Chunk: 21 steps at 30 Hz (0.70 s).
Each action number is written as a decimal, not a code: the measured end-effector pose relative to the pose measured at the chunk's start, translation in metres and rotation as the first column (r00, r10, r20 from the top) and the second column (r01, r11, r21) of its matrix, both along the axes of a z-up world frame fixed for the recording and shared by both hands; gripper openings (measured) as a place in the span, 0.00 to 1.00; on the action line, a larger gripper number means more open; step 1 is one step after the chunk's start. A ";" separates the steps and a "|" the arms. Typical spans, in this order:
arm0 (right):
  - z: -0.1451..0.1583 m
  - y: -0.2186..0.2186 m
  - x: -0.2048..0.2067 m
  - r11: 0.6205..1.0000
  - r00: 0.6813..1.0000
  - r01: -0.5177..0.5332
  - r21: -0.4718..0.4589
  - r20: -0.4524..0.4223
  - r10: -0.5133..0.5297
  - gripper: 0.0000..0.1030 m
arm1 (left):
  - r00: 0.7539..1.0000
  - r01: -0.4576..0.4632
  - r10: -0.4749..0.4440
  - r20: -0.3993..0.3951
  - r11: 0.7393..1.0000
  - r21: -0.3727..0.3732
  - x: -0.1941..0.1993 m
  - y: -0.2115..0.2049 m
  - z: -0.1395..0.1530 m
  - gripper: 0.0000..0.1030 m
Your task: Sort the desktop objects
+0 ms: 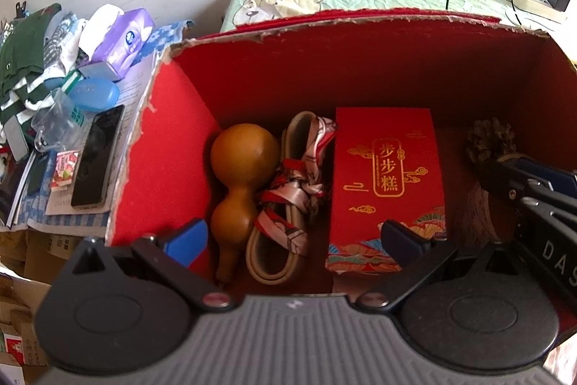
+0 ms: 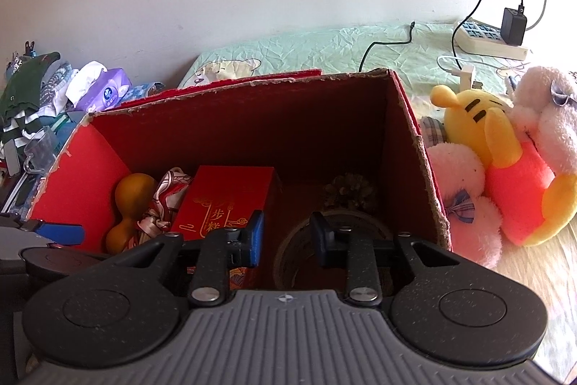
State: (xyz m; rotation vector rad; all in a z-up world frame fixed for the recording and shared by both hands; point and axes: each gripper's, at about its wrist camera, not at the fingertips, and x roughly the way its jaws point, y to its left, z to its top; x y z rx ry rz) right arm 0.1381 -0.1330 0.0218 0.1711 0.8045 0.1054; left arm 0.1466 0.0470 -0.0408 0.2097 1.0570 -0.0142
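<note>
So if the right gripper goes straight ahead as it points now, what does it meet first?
Probably the round tape roll on the floor of the red box, with the pine cone just beyond; depth is unclear.

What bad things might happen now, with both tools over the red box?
1. The two tools are close together: the right tool hangs over the tape roll and the left tool sits just beside it, so they might bump.
2. The red box has torn, ragged edges; a tool could snag its rim and drag it.
3. The gourd, the ribbon-wrapped strap and the red gift box lie packed together, so grabbing one may shove another.
</note>
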 end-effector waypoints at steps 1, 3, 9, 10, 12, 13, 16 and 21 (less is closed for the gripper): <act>0.000 0.000 0.000 1.000 1.000 0.000 -0.002 0.000 0.000 0.30 | 1.000 0.002 -0.002 0.000 1.000 0.000 0.000 0.000 0.000 0.99; 0.000 0.000 0.000 1.000 1.000 0.001 -0.007 0.003 -0.001 0.30 | 1.000 0.005 -0.005 0.005 1.000 -0.002 0.000 0.000 0.000 0.99; 0.001 0.002 -0.001 1.000 1.000 0.000 -0.019 0.015 0.000 0.30 | 1.000 0.015 -0.015 0.025 1.000 0.006 -0.002 -0.003 0.001 0.99; 0.001 0.002 -0.002 1.000 1.000 0.000 -0.021 0.017 0.001 0.30 | 0.999 0.018 -0.018 0.028 1.000 0.010 -0.003 -0.003 0.001 0.99; 0.001 0.003 -0.002 1.000 1.000 -0.003 -0.027 0.021 0.004 0.30 | 0.999 0.026 -0.027 0.041 0.999 0.022 -0.004 -0.005 0.001 0.99; 0.001 0.003 -0.003 1.000 1.000 -0.004 -0.031 0.024 0.005 0.30 | 0.998 0.028 -0.030 0.049 0.999 0.028 -0.005 -0.006 0.001 0.99; 0.001 0.003 -0.003 0.999 1.000 -0.006 -0.034 0.025 0.007 0.30 | 0.997 0.034 -0.036 0.064 0.999 0.039 -0.005 -0.007 0.001 0.99; 0.001 0.003 -0.003 1.000 1.000 -0.006 -0.026 0.023 0.007 0.29 | 0.997 0.044 -0.046 0.069 0.998 0.037 -0.005 -0.007 0.002 0.99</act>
